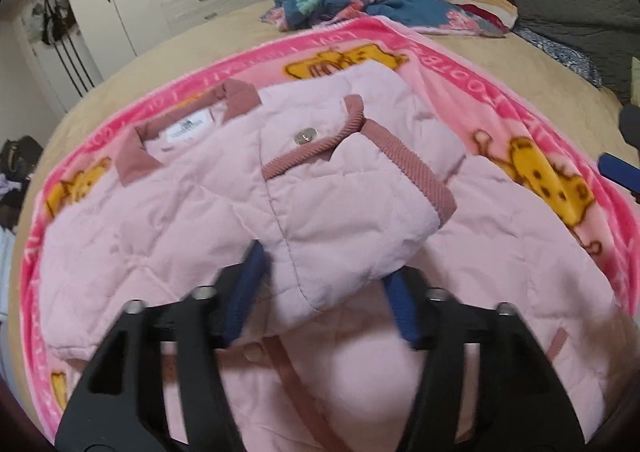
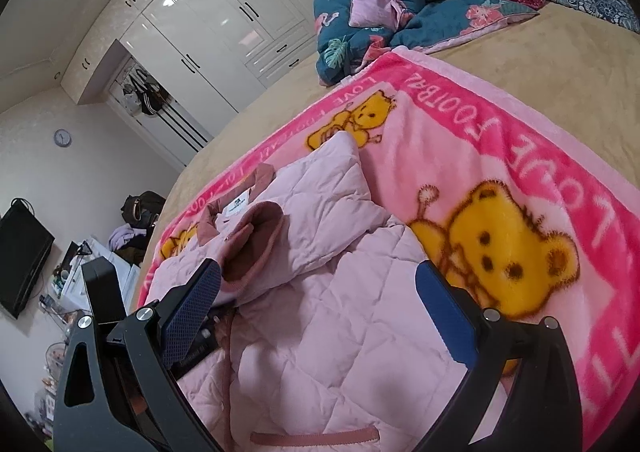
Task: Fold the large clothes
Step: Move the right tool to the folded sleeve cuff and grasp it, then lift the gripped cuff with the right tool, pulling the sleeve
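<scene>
On the blanket's (image 1: 532,91) middle, our soft, puffy quilted jacket (image 1: 192,207) lies sleeve-folded; left gripper (image 1: 324,288) part-open astride the sleeve, right gripper (image 2: 320,300) wide; we'd pinch its corduroy hem.

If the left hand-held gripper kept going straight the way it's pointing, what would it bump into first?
Most likely the folded-over sleeve of the pink jacket. The left hand-held gripper is open with the sleeve's edge between its fingers, so it would push into that padding, though depth is hard to judge.
</scene>
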A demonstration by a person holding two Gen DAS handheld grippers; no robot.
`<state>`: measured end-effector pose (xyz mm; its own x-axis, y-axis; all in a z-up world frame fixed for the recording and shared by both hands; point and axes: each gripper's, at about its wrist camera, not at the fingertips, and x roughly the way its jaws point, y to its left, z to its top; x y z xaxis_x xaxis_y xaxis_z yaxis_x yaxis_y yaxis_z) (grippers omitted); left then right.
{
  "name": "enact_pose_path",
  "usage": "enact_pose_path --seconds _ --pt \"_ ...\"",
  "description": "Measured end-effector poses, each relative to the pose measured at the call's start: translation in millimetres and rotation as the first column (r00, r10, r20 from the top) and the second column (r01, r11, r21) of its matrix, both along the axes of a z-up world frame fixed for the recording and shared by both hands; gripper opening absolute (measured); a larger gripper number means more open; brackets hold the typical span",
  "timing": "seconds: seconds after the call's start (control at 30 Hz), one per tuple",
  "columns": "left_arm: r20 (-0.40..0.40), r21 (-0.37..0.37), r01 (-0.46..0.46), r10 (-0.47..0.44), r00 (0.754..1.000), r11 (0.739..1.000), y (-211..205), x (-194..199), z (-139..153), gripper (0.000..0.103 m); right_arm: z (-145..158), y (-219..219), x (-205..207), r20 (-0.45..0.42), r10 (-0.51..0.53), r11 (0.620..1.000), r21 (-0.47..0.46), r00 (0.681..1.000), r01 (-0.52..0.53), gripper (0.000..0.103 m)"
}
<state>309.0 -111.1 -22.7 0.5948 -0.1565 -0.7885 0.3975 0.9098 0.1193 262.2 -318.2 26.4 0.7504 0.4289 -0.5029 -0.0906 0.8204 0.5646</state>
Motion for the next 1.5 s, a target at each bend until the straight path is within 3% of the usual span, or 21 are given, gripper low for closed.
enact_pose_path --seconds 0.07,0.17,0.4,0.53,0.73,0.9,1.1,1.3,1.37,1.5 --pt "-0.001 -0.001 0.012 -0.012 1.0 1.0 -0.5 -4.6 -1.9 0.06 0.0 2.7 0.7 -0.003 0.005 1.0 -0.003 1.0 -0.005 0.097" --pt "-0.035 -0.041 0.037 -0.038 0.999 0.998 3.5 -12.7 -3.6 0.077 0.8 9.3 3.0 -0.011 0.021 1.0 -0.02 1.0 -0.021 0.097" --pt "-0.059 -0.133 0.022 -0.03 0.998 0.991 34.9 -34.5 10.7 0.093 -1.0 37.8 14.0 -0.032 0.08 0.996 -0.04 0.996 -0.081 0.097" --pt "-0.04 -0.155 -0.076 0.07 0.997 0.985 74.7 -35.2 25.1 0.094 -9.4 68.0 25.7 -0.069 0.155 0.987 -0.032 0.986 -0.157 0.097" --pt "0.004 -0.212 -0.234 0.241 0.971 0.949 145.7 -34.3 46.0 0.094 -33.0 113.0 42.0 -0.139 0.223 0.974 0.001 0.965 -0.225 0.097" --pt "-0.005 -0.239 -0.344 0.353 0.936 0.908 201.6 -35.7 48.3 0.094 -48.4 132.7 54.0 -0.175 0.199 0.98 0.018 0.964 -0.199 0.097" --pt "-0.012 -0.291 -0.433 0.449 0.894 0.854 246.6 -40.0 46.3 0.094 -64.8 134.1 68.3 -0.196 0.161 0.983 0.12 0.967 -0.14 0.096" --pt "-0.038 -0.326 -0.48 0.496 0.868 0.814 268.7 -45.1 37.5 0.094 -74.8 129.1 74.9 -0.214 0.141 0.978 0.181 0.967 -0.102 0.07" --pt "-0.044 -0.337 -0.486 0.502 0.864 0.807 271.4 -47.1 35.6 0.094 -79.1 124.2 74.7 -0.214 0.133 0.976 0.199 0.968 -0.09 0.053" --pt "-0.05 -0.339 -0.494 0.509 0.859 0.801 274.4 -47.3 32.1 0.094 -78.4 121.3 71.3 -0.184 0.14 0.974 0.205 0.973 -0.101 0.039"
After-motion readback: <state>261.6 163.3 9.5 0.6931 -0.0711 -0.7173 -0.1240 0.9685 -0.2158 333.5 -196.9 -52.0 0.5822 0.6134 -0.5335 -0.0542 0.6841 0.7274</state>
